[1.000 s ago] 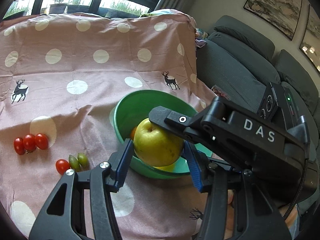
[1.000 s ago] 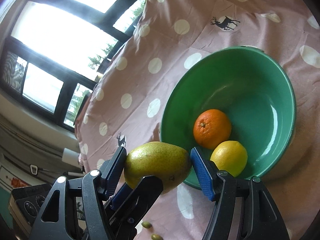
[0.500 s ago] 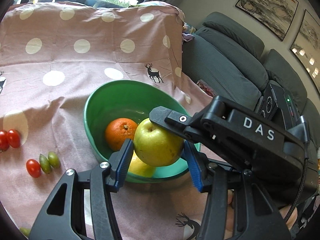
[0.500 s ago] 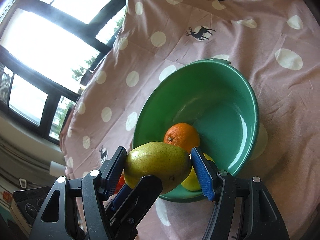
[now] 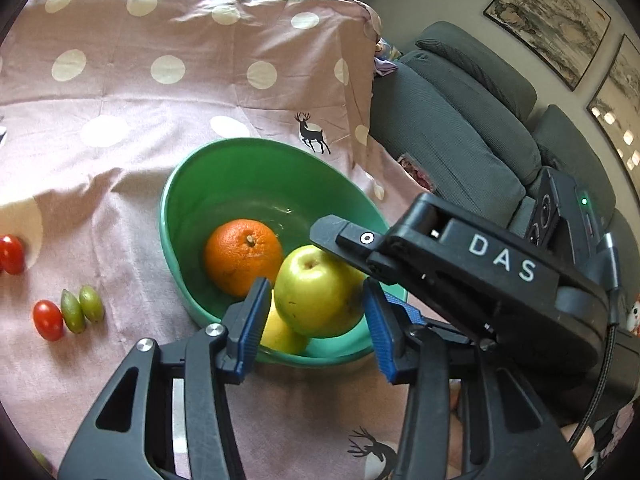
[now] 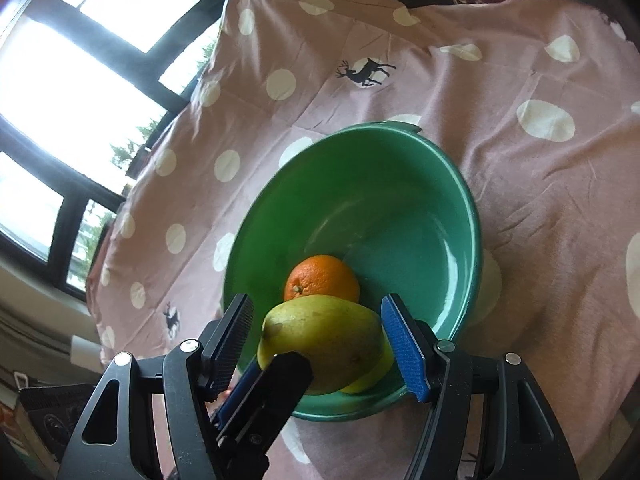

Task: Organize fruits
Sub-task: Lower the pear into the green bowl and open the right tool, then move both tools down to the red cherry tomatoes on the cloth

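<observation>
Nearest in both wrist views, the two grippers meet on one yellow-green pear (image 5: pixel 312 296). The left gripper (image 5: pixel 316 292) pinches it across its width between blue pads; its jaws have just been closing, with the pear between them. The right gripper (image 6: pixel 318 308) comes in from the right and pinches the same pear lengthwise, a pad at each end, with one finger lying over the top of the fruit. The pear hangs over the near side of the green bowl (image 5: pixel 168 200), just above a lemon (image 5: pixel 280 336); whether the two touch I cannot tell.

A little farther in, an orange (image 5: pixel 242 256) sits in the bowl, close beside the lemon. The far half of the bowl holds nothing.

The bowl stands on a surface covered by a pink cloth (image 5: pixel 120 100) with white dots and small deer. Left of the bowl lie a red cherry tomato (image 5: pixel 48 320) touching two small green fruits (image 5: pixel 82 310), and farther left another tomato (image 5: pixel 12 254) at the picture's edge.

Beyond the surface on the right is a grey sofa (image 5: pixel 460 140) with framed pictures (image 5: pixel 552 20) above it; on the far left are bright windows (image 6: pixel 60 80).
</observation>
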Motion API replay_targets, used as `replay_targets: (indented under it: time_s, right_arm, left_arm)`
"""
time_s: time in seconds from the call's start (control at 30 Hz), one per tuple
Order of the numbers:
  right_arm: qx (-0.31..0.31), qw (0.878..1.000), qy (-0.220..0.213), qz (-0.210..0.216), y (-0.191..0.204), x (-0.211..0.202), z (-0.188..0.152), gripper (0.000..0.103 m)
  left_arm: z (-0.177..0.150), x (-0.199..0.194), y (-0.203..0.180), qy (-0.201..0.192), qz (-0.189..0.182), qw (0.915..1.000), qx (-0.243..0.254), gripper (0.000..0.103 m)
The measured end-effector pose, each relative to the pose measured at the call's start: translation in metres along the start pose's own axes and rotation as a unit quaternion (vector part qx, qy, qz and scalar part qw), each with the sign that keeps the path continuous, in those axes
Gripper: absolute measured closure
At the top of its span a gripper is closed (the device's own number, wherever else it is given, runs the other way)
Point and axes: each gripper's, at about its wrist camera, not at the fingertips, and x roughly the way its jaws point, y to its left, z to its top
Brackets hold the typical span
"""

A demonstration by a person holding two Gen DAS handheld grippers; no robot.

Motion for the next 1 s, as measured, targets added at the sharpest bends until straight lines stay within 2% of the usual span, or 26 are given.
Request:
replay_targets:
  time_s: [0.23,0.37,0.53,0.67,0.8,0.9,1.0]
  right_arm:
    - [-0.009,1.0,-0.011,-0.016,0.003,-0.003,-0.001,0.035]
    - [-0.031,0.997,-0.033,-0.057,0.009,-0.008,-0.003,0.035]
    - [-0.033,0.995,-0.049,-0.085,0.008,-0.015,-0.003,0.033]
    - [-0.041,0.993,-0.063,-0.09,0.009,-0.024,-0.003,0.033]
    - [-0.062,0.992,-0.074,-0.084,0.022,-0.031,-0.008,0.033]
    - [-0.085,0.991,-0.071,-0.07,0.037,-0.033,-0.015,0.033]
    - [-0.113,0.991,-0.055,-0.034,0.057,-0.029,-0.024,0.033]
  left_arm:
    - [0.0,-0.01,0.007,0.001,0.014,0.9998,-0.015,0.054]
    - [0.0,-0.033,0.013,-0.023,0.021,0.9992,-0.023,0.049]
    - [-0.001,-0.071,0.031,-0.063,0.083,0.9938,-0.04,0.042]
    - [-0.002,-0.099,0.055,-0.083,0.168,0.9799,-0.069,0.041]
    - [-0.008,-0.125,0.082,-0.087,0.267,0.9539,-0.106,0.041]
    - [-0.013,-0.144,0.104,-0.098,0.298,0.9409,-0.129,0.042]
    - [-0.015,-0.157,0.121,-0.099,0.326,0.9282,-0.149,0.042]
